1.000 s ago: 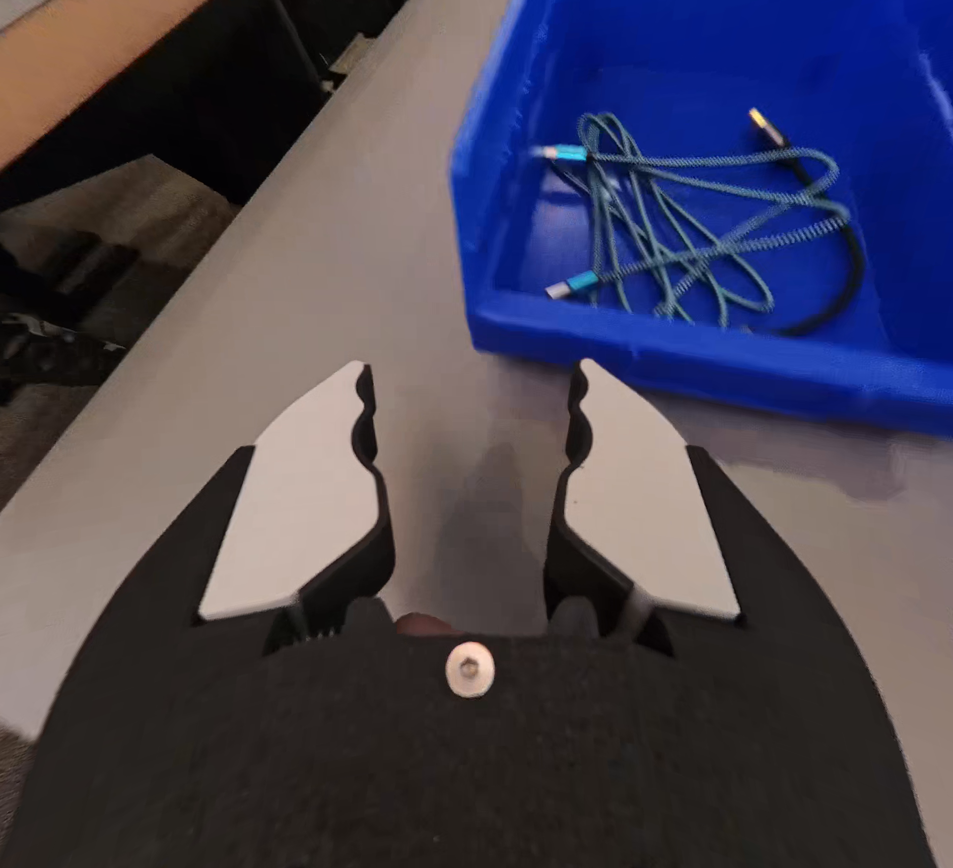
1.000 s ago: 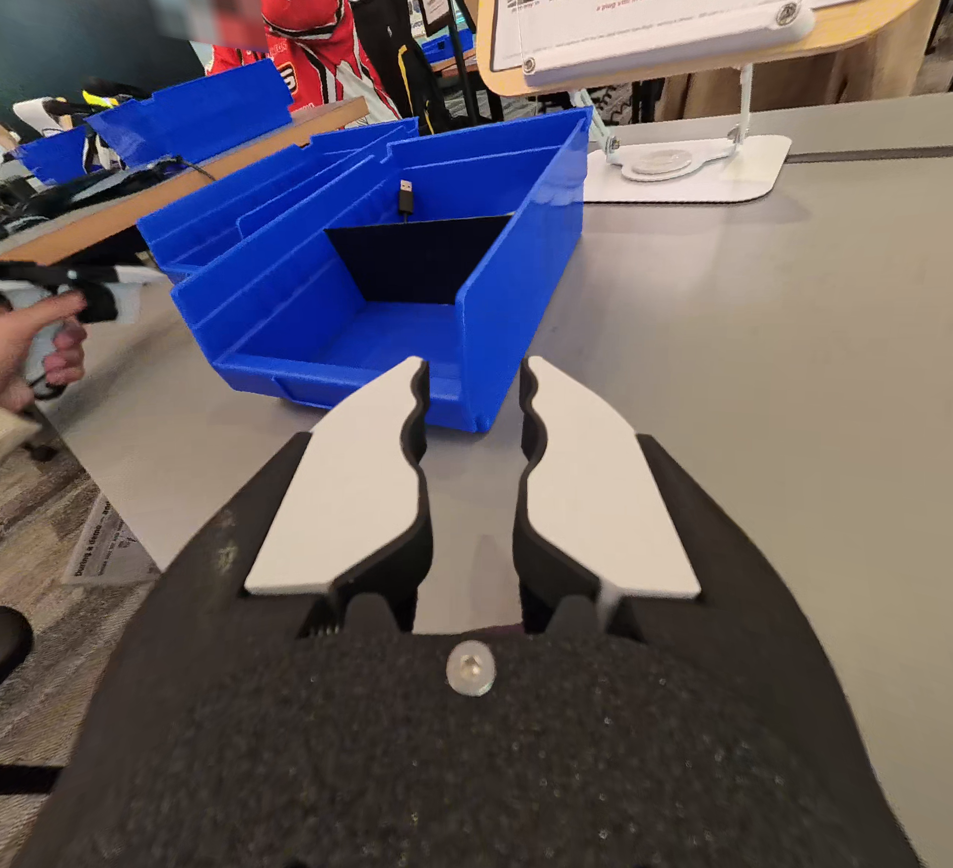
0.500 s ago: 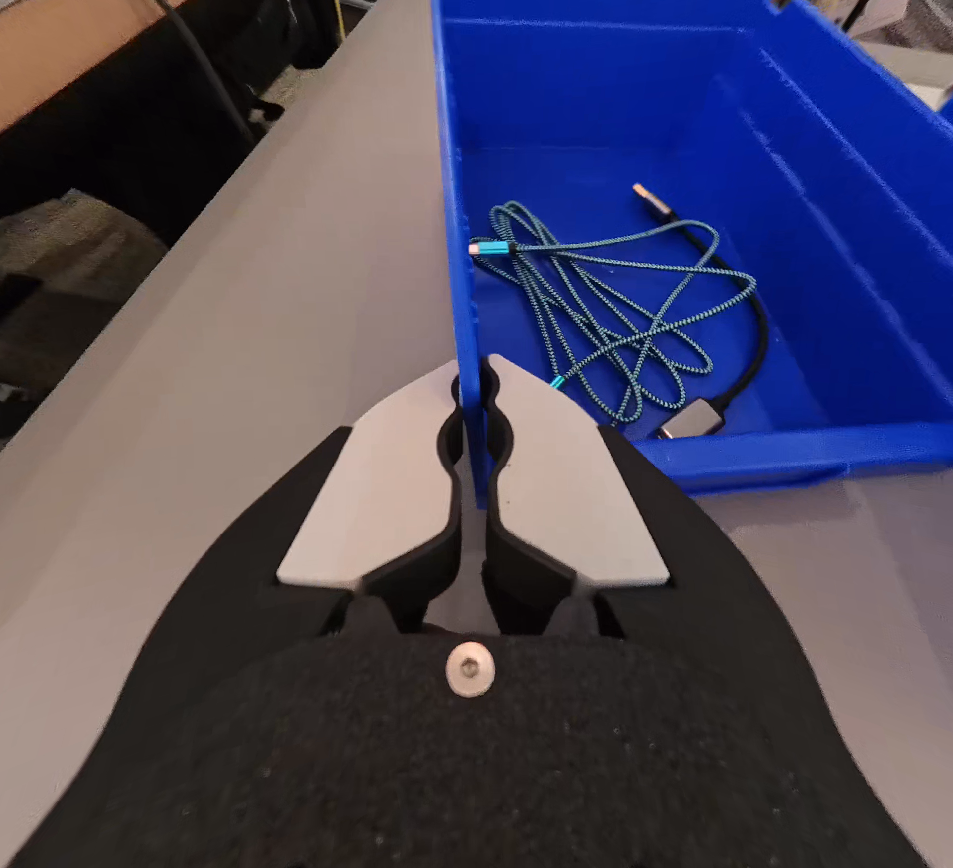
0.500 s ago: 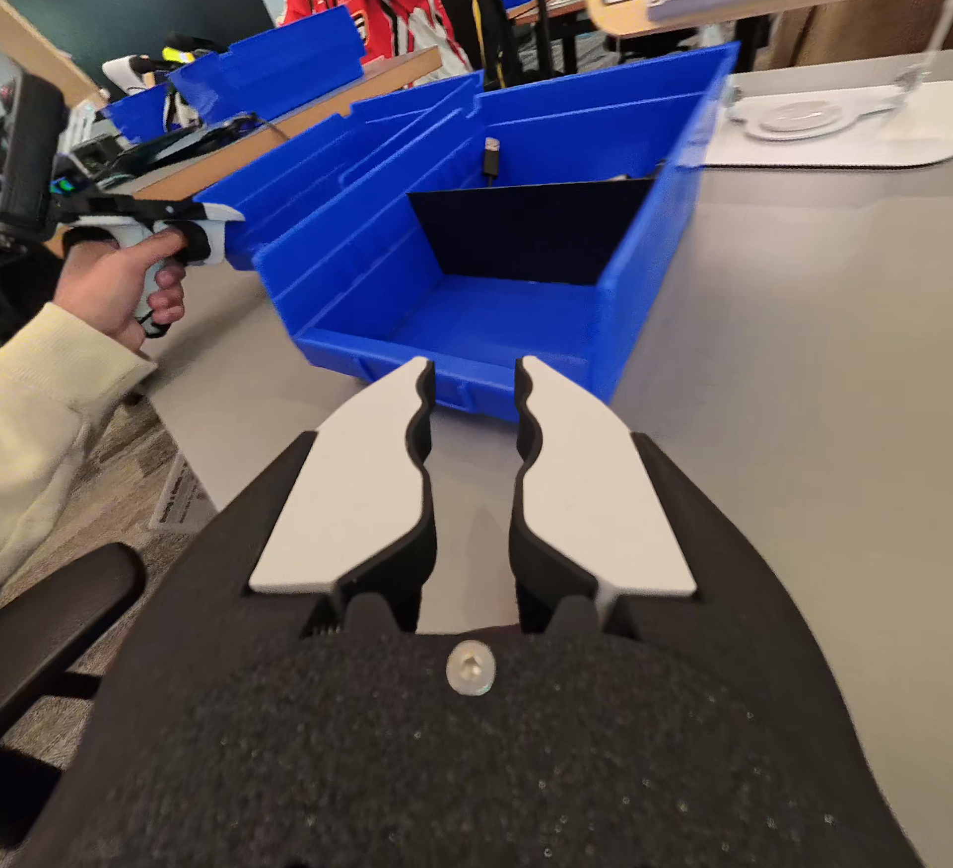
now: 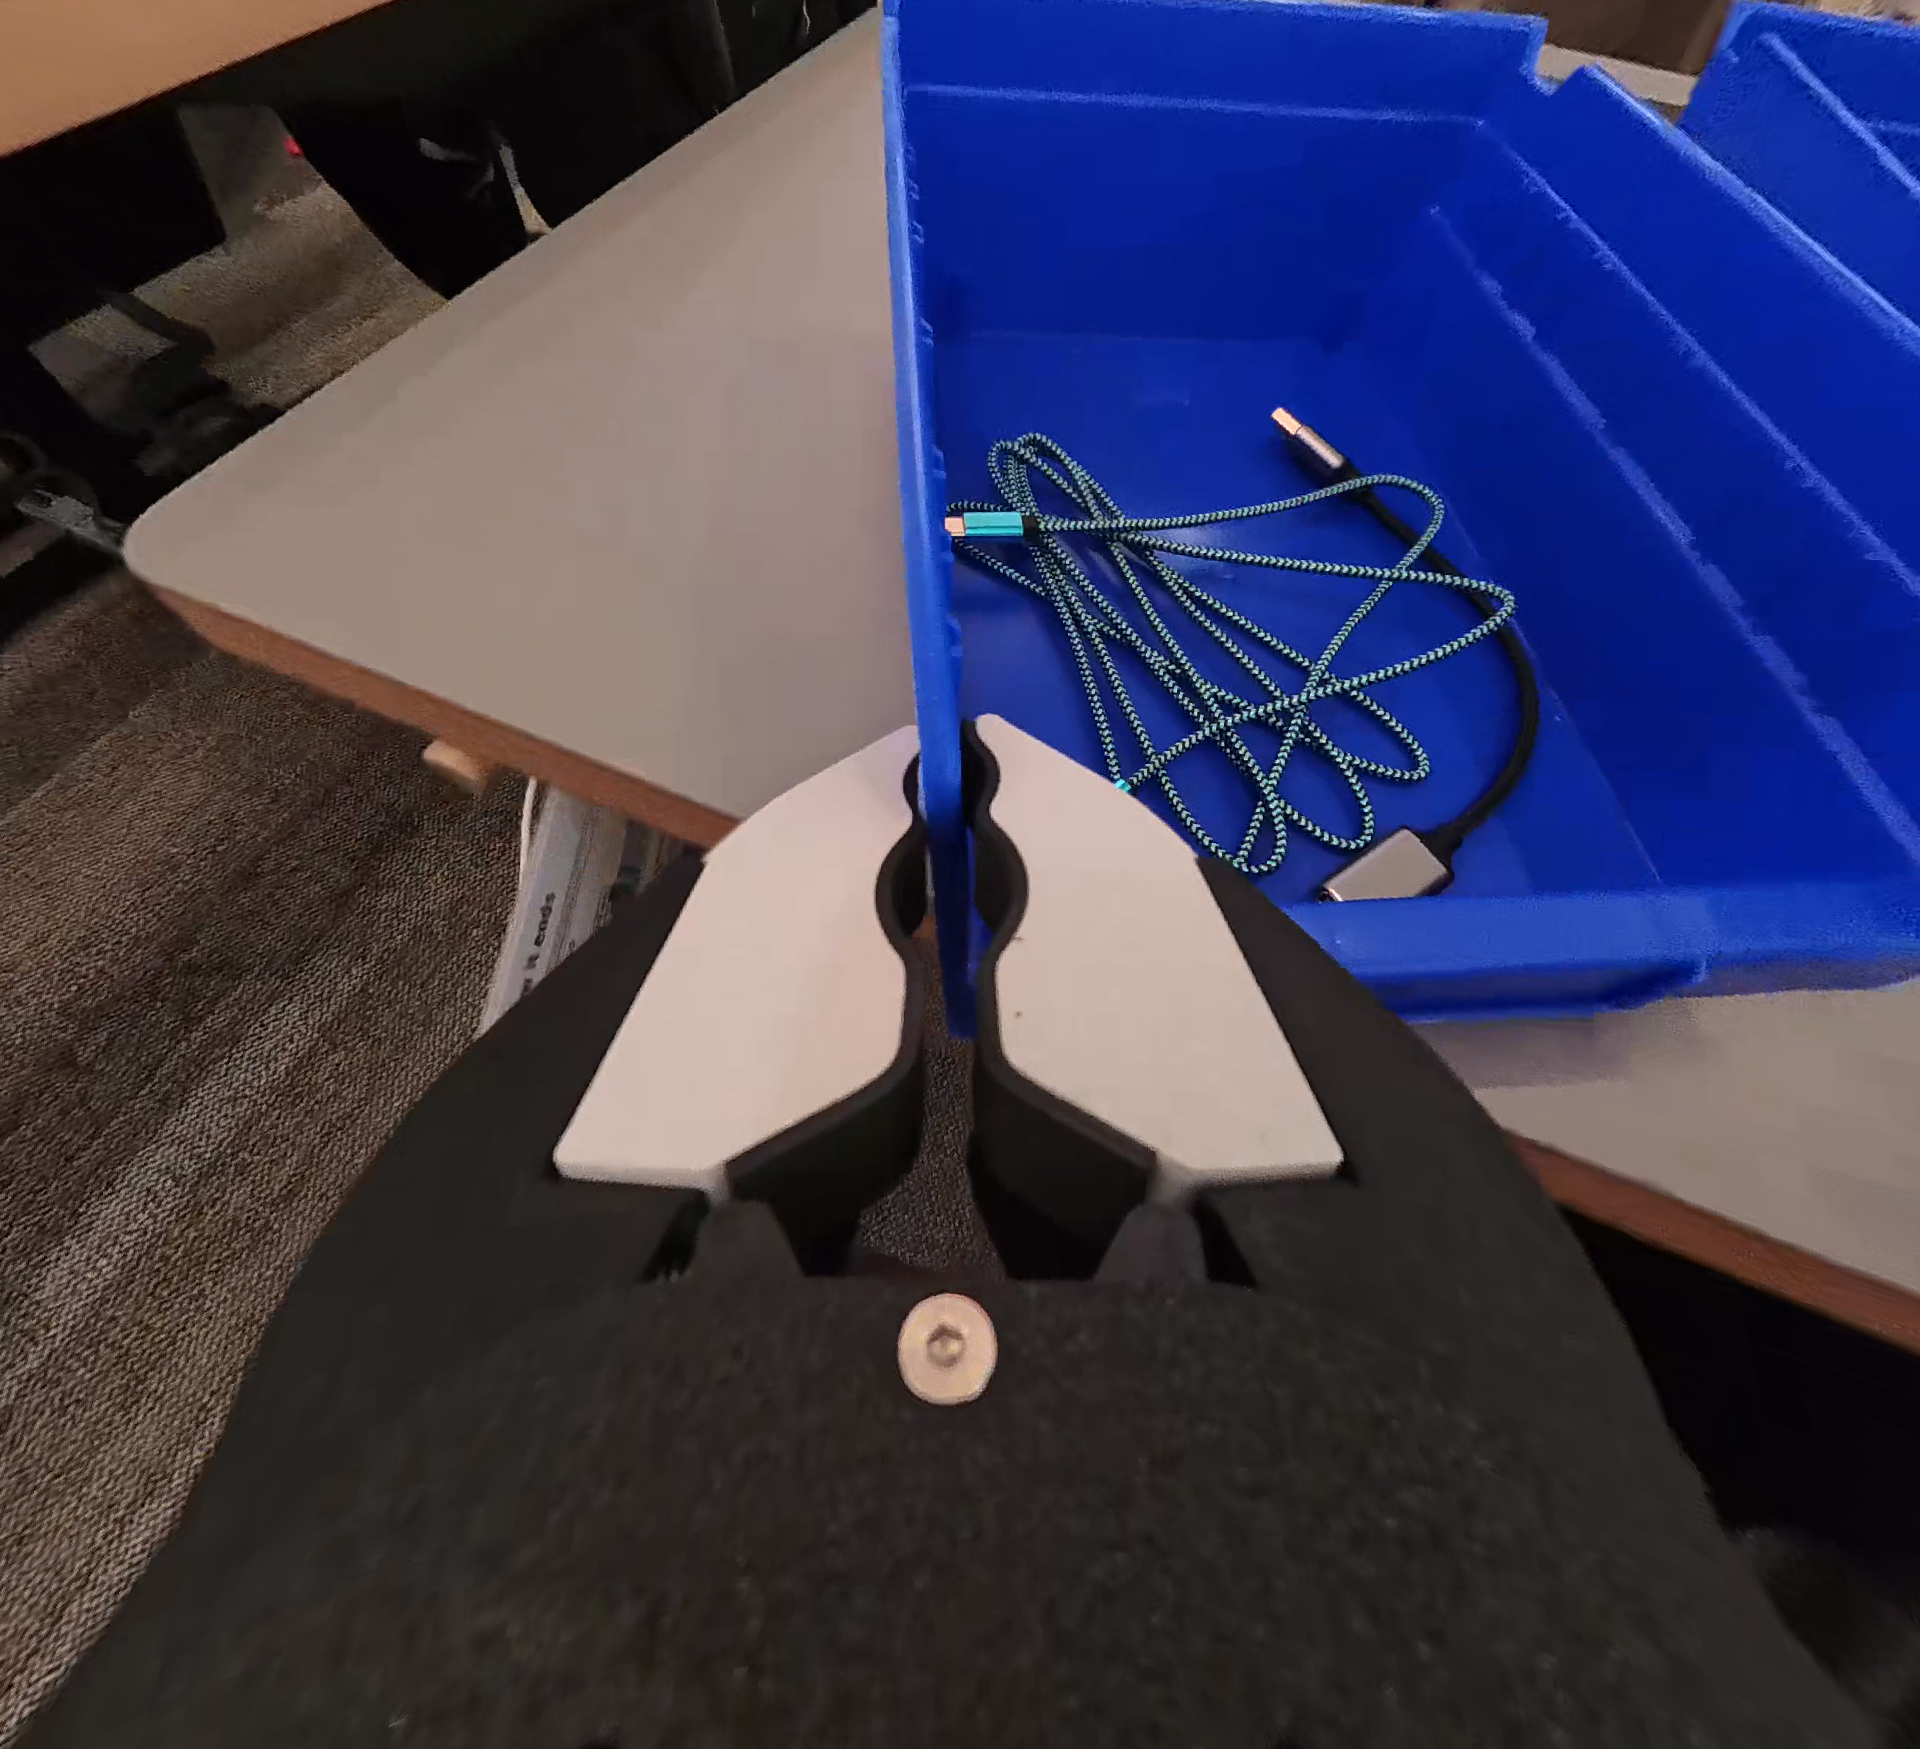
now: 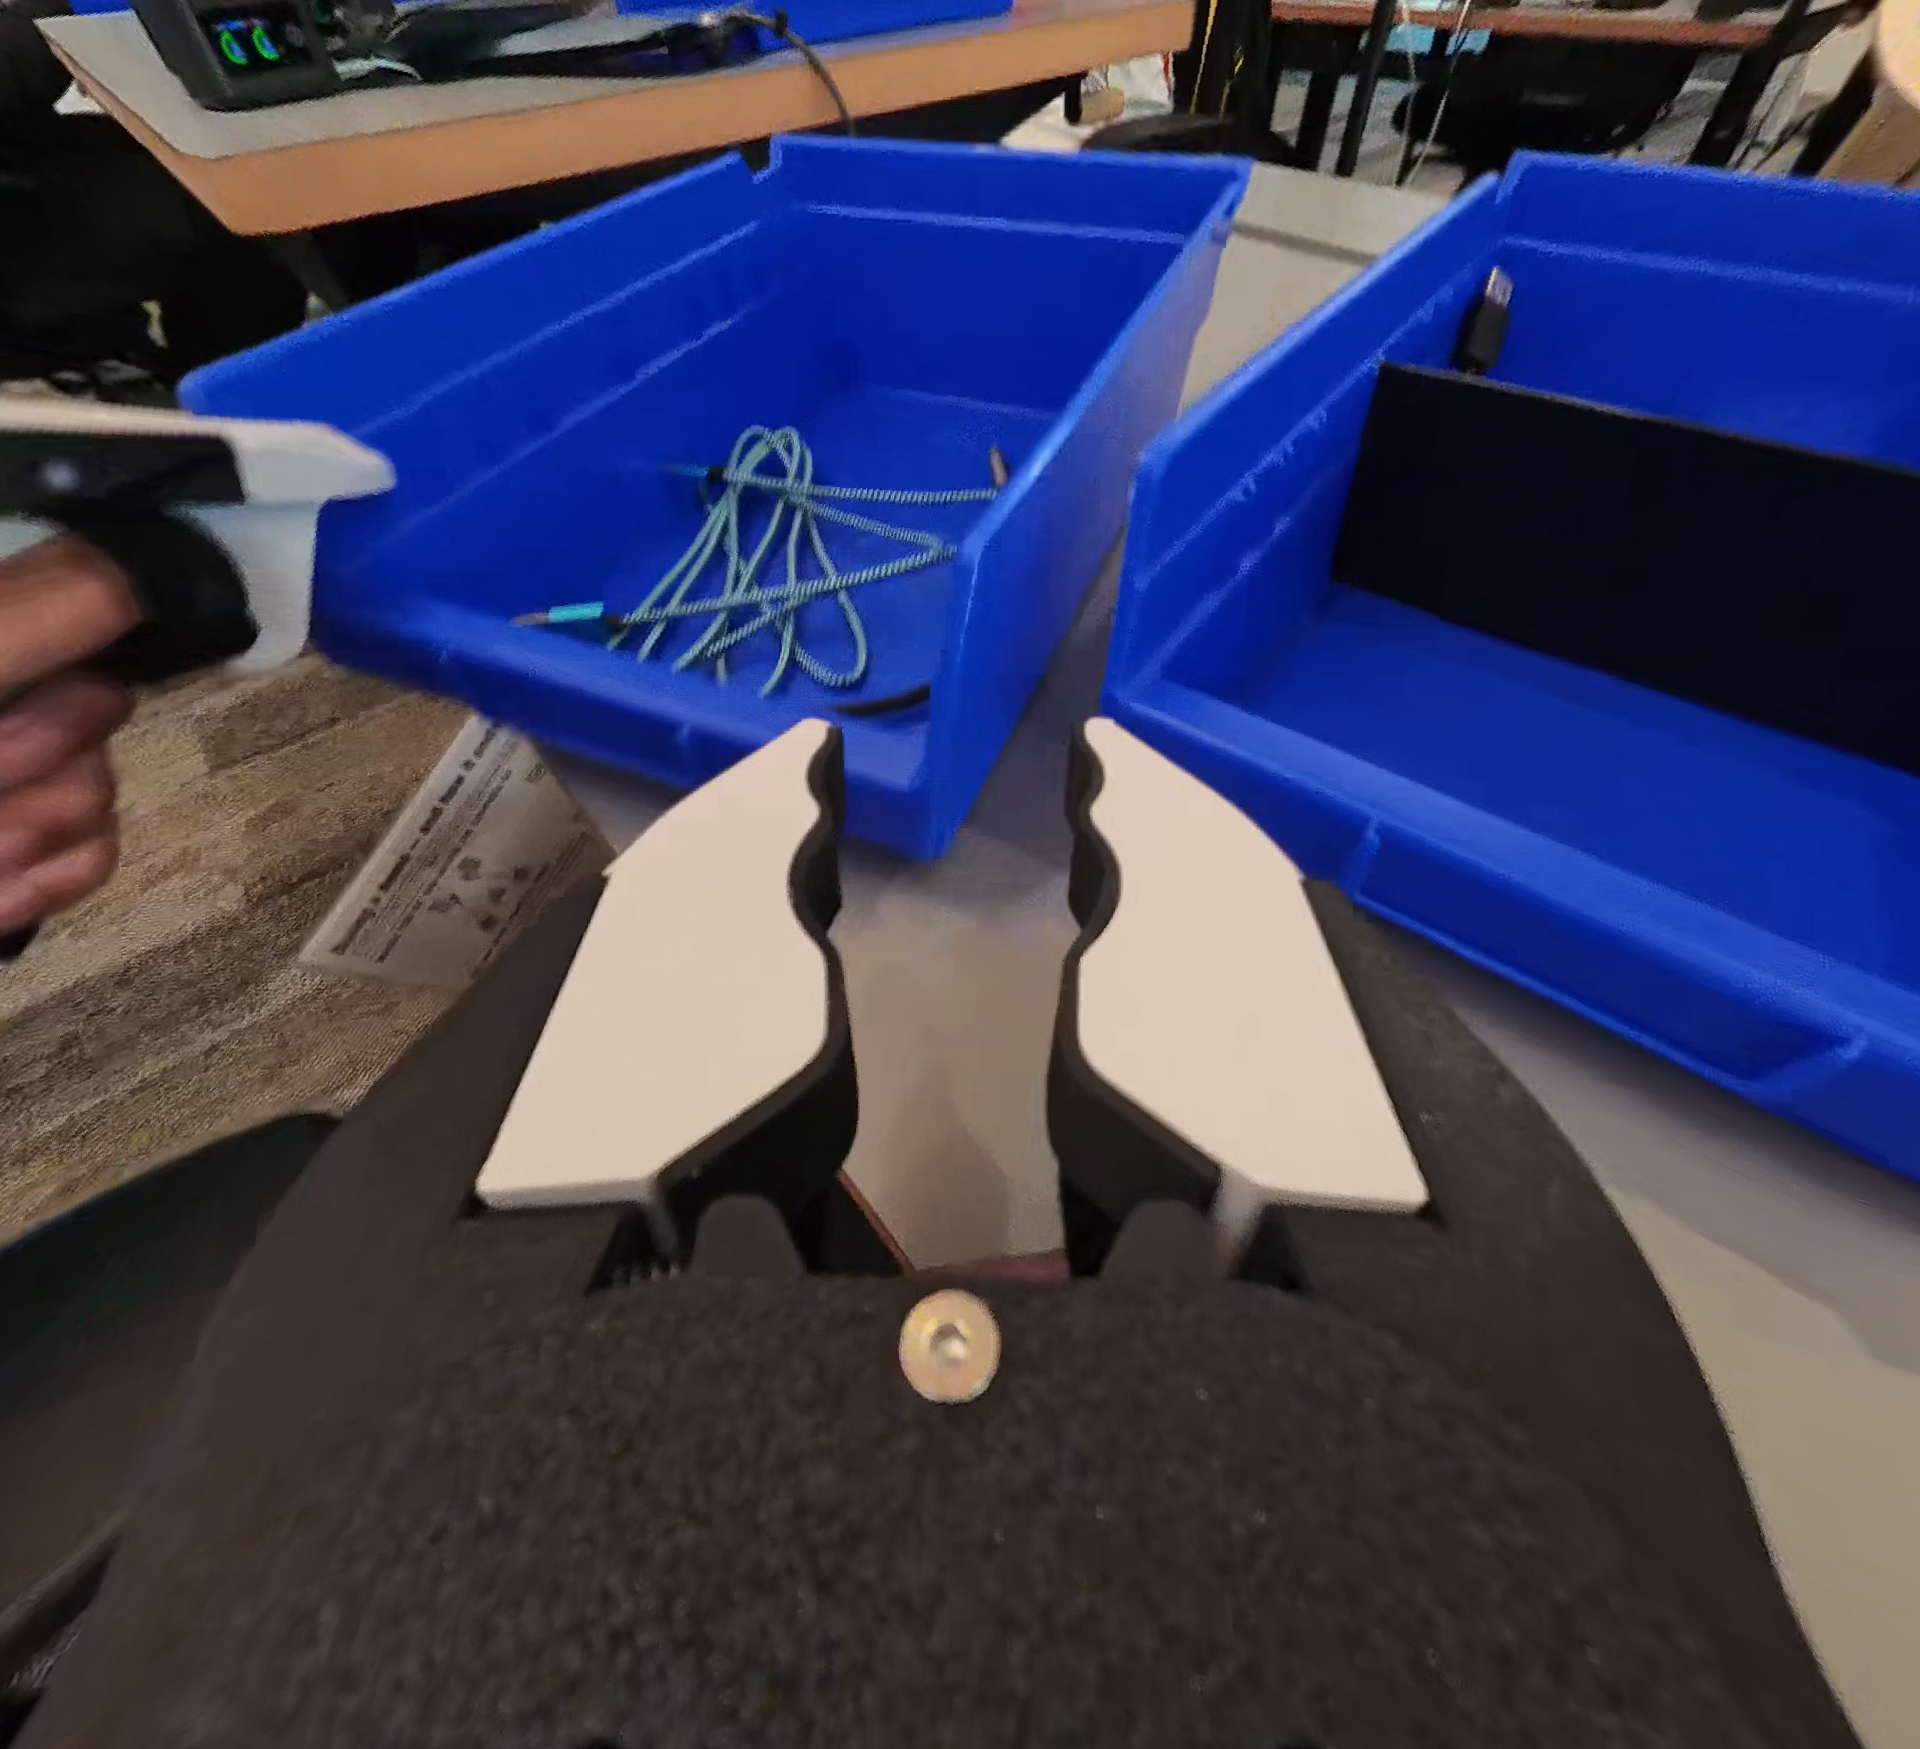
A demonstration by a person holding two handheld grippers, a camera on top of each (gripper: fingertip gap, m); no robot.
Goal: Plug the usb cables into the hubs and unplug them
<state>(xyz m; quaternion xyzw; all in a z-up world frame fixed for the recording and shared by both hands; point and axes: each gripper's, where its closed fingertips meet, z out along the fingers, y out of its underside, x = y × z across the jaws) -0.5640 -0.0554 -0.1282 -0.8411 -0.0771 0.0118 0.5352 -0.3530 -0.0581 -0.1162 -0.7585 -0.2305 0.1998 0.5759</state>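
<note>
A blue bin (image 5: 1143,224) on the grey table (image 5: 623,452) holds a teal braided USB cable (image 5: 1226,650) and a small grey hub (image 5: 1387,873) on a black lead ending in a USB plug (image 5: 1304,442). My left gripper (image 5: 943,754) is shut on the bin's left wall at its near corner. In the right wrist view the same bin (image 6: 1070,494) and teal cable (image 6: 758,577) show. My right gripper (image 6: 951,754) is open and empty over the table between this bin and a second blue bin (image 6: 1247,556). The left gripper (image 6: 281,473) shows at the far left in a hand.
The second bin has a black divider (image 6: 1621,536) and a black USB plug (image 6: 1491,317) hanging on its wall. The table's wooden front edge (image 5: 582,790) is close under the left gripper. A printed sheet (image 6: 457,858) lies on the carpet. Another table (image 6: 623,110) stands behind.
My left gripper has closed on the bin wall and drawn back towards the table's front edge. My right gripper has swung left to face the cable bin and its jaws stand slightly wider.
</note>
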